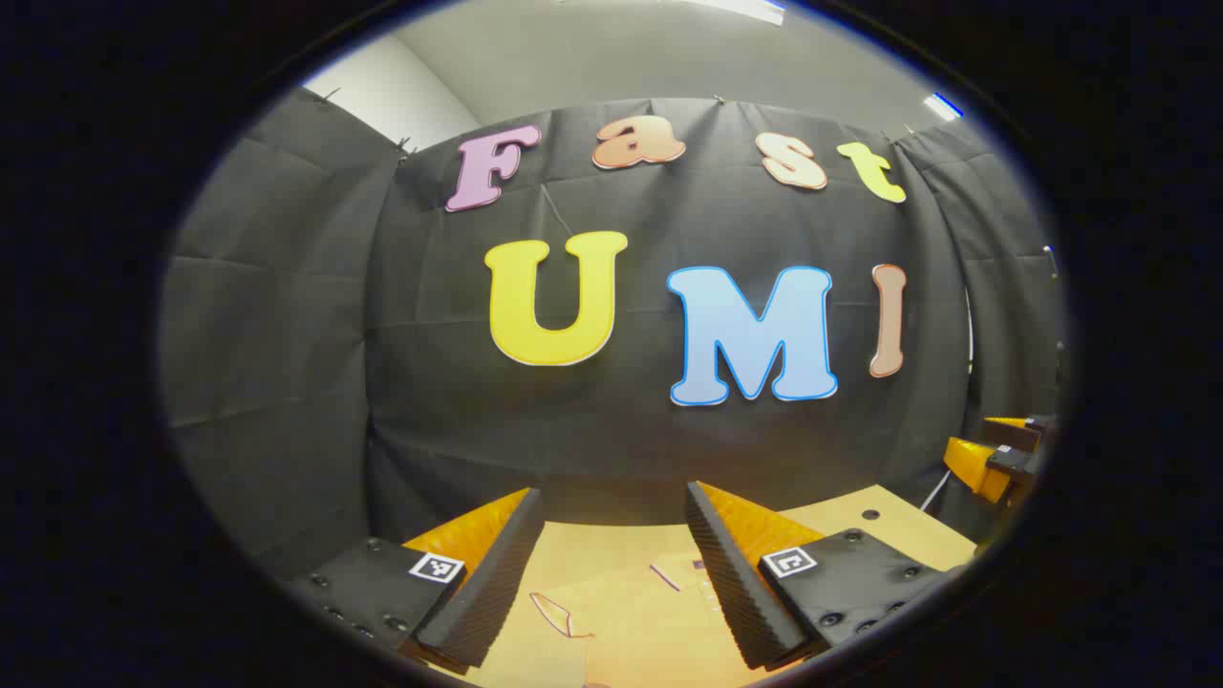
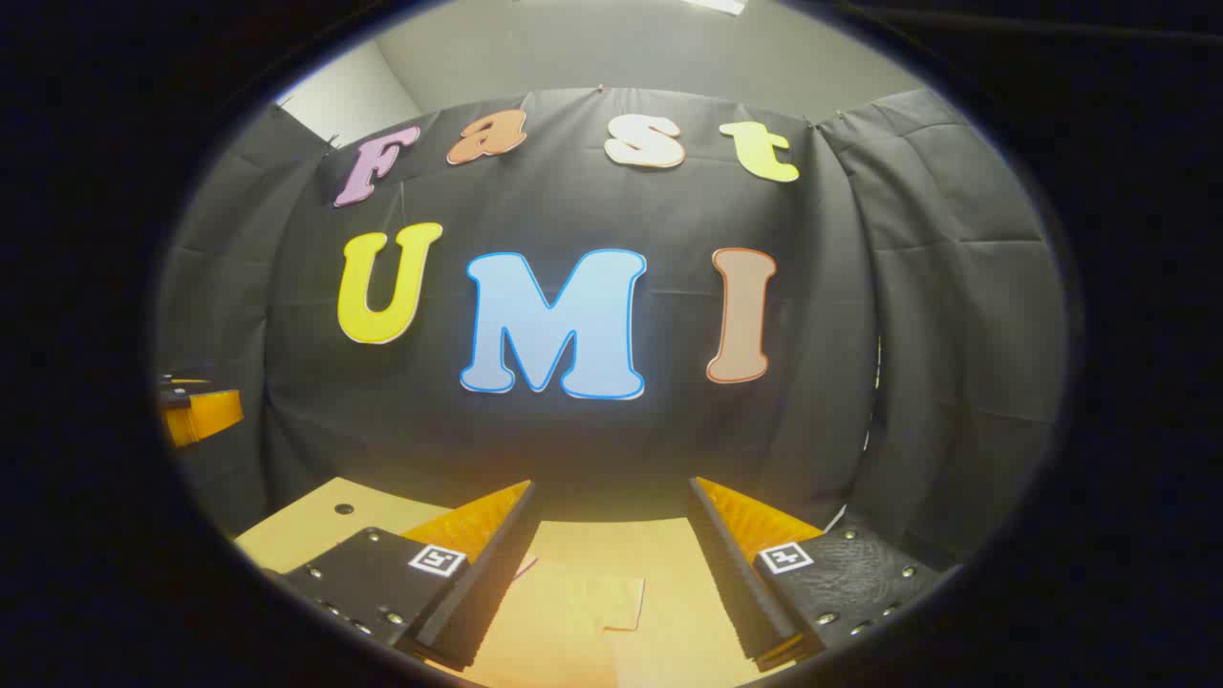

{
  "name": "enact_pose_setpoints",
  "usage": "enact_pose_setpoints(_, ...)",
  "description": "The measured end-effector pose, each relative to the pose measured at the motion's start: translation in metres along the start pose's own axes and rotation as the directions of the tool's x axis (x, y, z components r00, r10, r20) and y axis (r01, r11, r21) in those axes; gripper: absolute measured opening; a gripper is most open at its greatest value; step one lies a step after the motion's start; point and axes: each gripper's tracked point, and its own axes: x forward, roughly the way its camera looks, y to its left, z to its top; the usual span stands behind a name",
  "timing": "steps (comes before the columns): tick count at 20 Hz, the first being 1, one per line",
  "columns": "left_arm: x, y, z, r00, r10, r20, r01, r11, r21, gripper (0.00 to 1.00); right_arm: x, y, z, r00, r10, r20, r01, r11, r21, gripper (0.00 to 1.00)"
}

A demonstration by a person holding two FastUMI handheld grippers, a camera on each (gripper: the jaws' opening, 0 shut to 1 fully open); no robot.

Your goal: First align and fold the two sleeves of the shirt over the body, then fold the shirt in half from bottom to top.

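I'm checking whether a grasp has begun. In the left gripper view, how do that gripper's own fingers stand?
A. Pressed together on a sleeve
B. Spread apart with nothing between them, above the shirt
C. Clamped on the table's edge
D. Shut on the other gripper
B: the left gripper has its fingers set wide apart, with only the pale shirt on the table visible through the gap below them.
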Motion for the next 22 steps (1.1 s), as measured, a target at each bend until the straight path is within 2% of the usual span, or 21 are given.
enact_pose_setpoints(15,0.005,0.004,-0.004,1.000,0.012,-0.006,-0.012,1.000,-0.006,0.99,0.008,-0.004,-0.023,0.999,-0.010,-0.052,0.010,1.000,-0.002,0.96)
enact_pose_setpoints(22,0.004,0.008,-0.008,1.000,0.019,-0.013,-0.019,1.000,-0.011,0.99,0.027,-0.005,-0.052,0.993,-0.003,-0.115,0.004,1.000,0.009,0.96)
